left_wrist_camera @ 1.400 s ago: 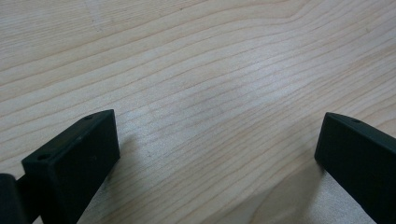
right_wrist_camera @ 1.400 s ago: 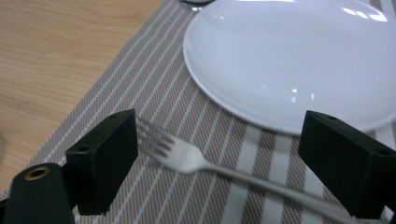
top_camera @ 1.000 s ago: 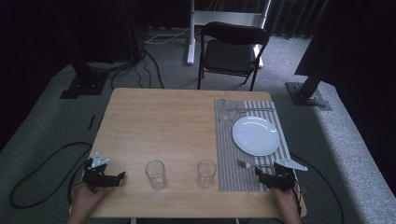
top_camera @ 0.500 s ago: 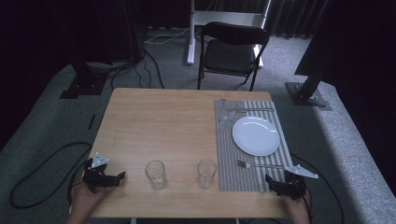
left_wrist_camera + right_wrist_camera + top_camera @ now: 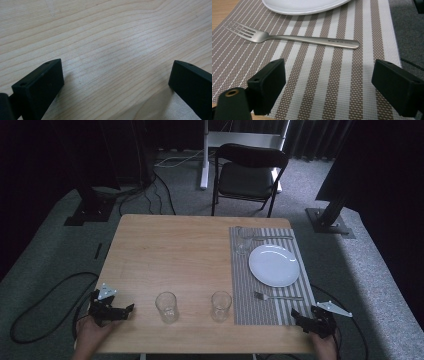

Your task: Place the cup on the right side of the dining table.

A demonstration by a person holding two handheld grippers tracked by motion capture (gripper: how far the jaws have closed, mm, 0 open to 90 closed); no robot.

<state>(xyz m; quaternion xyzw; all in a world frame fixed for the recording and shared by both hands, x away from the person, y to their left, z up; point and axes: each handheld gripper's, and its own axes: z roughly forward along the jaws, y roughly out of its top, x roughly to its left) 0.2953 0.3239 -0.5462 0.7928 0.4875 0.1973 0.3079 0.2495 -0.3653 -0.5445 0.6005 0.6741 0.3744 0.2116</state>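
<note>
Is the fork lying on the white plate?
No, the fork lies flat on the striped placemat, beside the plate.

Black folding chair (image 5: 248,175) on grey carpet (image 5: 50,245); white stand (image 5: 205,155) behind; black stand base (image 5: 330,222) right.

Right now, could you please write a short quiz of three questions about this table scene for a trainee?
1. True or false: the fork lies on the striped mat.
2. How many glasses stand on bare wood near the person's edge of the table? A) one B) two C) three
3. Fill in: the jaws of the right hand-held gripper are ____.

Key: 1 true. 2 B: one glass, another glass. 3 open, with nothing between them.
</note>
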